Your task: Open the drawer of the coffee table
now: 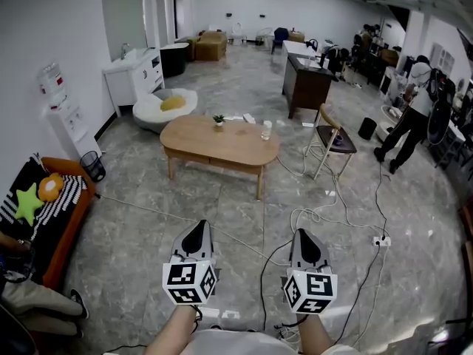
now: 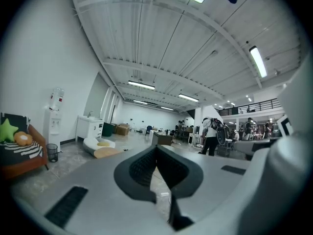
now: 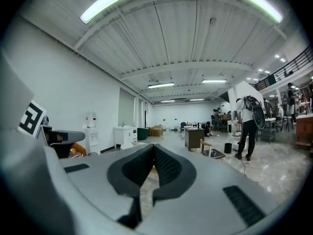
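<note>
left claw (image 1: 199,228): closed, empty | right claw (image 1: 304,234): closed, empty | coffee-table surface (image 1: 214,145): 12 o'clock, well apart from both

The coffee table (image 1: 214,145) is made of smooth matt wood, the floor (image 1: 148,228) beneath it of glossy veined stone.

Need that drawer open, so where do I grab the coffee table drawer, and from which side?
The drawer front, the band under the tabletop, from this near long side, jaws level. No handle shows from here, so likely hook its lower edge.
</note>
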Tool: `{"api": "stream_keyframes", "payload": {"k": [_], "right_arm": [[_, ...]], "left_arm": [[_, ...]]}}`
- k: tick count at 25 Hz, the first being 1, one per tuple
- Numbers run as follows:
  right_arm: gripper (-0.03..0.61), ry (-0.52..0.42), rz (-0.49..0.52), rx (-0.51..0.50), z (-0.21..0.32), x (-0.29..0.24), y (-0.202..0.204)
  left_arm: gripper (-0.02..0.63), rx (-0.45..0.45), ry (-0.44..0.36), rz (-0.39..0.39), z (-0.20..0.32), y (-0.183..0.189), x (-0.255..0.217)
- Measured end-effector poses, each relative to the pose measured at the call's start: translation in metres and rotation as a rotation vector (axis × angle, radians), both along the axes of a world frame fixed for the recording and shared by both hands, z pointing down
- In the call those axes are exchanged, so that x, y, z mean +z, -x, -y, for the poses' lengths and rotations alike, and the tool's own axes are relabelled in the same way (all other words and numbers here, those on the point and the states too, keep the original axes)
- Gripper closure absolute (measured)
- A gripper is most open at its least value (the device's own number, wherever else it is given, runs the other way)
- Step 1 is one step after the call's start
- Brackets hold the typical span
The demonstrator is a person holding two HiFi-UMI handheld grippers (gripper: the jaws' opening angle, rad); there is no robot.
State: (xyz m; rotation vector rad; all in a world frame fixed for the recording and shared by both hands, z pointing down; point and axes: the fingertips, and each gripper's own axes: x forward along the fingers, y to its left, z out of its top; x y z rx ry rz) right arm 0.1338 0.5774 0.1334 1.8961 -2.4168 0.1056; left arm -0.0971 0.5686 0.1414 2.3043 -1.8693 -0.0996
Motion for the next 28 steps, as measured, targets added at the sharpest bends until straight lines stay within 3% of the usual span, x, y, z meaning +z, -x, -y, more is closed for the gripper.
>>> {"api": "stream_keyframes", "payload": {"k": [12,25,28], "right_arm": [[0.577,0.009,-0.004,0.054,-0.003,0.004,-0.014],[0.489,0.003,0.035,0.068,-0.005,-0.003,-0.021],[0.436,0.003,0.04,0.067,-0.006,-0.002,-0.021]], "left_arm": [[0.621,-0.018,0.015,-0.014,-0.003,0.005,0.009],[0.621,-0.03,0.011,-0.031,-0.006,0.011,0.007],[0.621,-0.029,0.007,-0.027,-0.007,0.011,0.007]]}}
